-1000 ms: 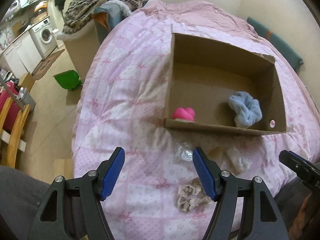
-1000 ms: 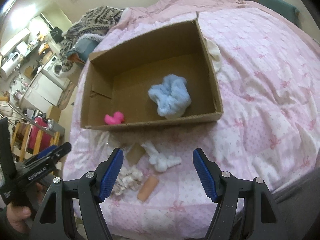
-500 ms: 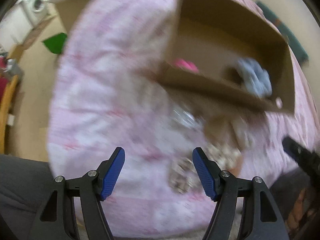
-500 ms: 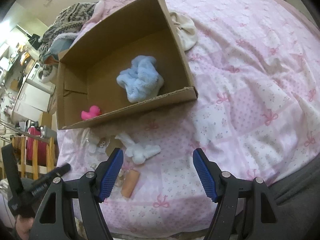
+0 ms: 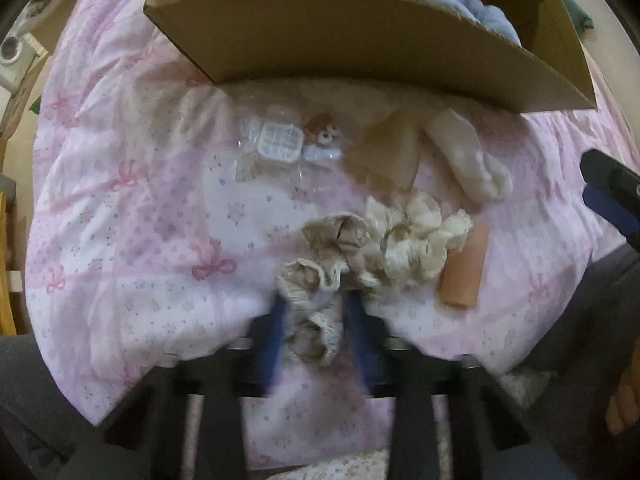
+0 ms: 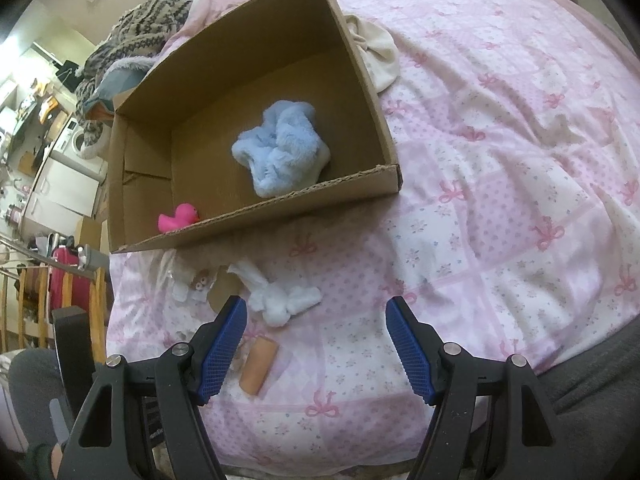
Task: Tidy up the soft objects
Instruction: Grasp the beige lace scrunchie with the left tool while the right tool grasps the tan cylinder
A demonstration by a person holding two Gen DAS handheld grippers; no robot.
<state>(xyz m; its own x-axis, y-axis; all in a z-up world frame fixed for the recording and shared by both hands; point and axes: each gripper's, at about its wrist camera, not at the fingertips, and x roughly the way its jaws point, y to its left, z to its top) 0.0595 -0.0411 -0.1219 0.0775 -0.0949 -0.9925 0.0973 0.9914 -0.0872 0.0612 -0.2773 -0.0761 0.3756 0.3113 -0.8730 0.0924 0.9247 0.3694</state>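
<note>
In the left wrist view my left gripper (image 5: 314, 312) has its blue fingers closed in on a beige lace scrunchie (image 5: 312, 308) lying on the pink quilt (image 5: 120, 200). A cream scrunchie (image 5: 416, 244), a peach roll (image 5: 464, 268), a white sock (image 5: 468, 160) and a beige cloth (image 5: 388, 152) lie just beyond it. The cardboard box (image 6: 340, 192) holds a blue fluffy cloth (image 6: 280, 152) and a pink rubber duck (image 6: 180, 218). My right gripper (image 6: 316, 344) is open and empty above the quilt, near the white sock (image 6: 280, 300).
A clear packet with a small tray and a toy (image 5: 296, 144) lies by the box wall. A cream garment (image 6: 376, 52) lies beside the box. Blankets (image 6: 132, 36) are piled at the bed's far end. The bed edge is close below both grippers.
My left gripper dropped towards the quilt and its fingers closed around the beige scrunchie. My right gripper drifted slightly and stayed open.
</note>
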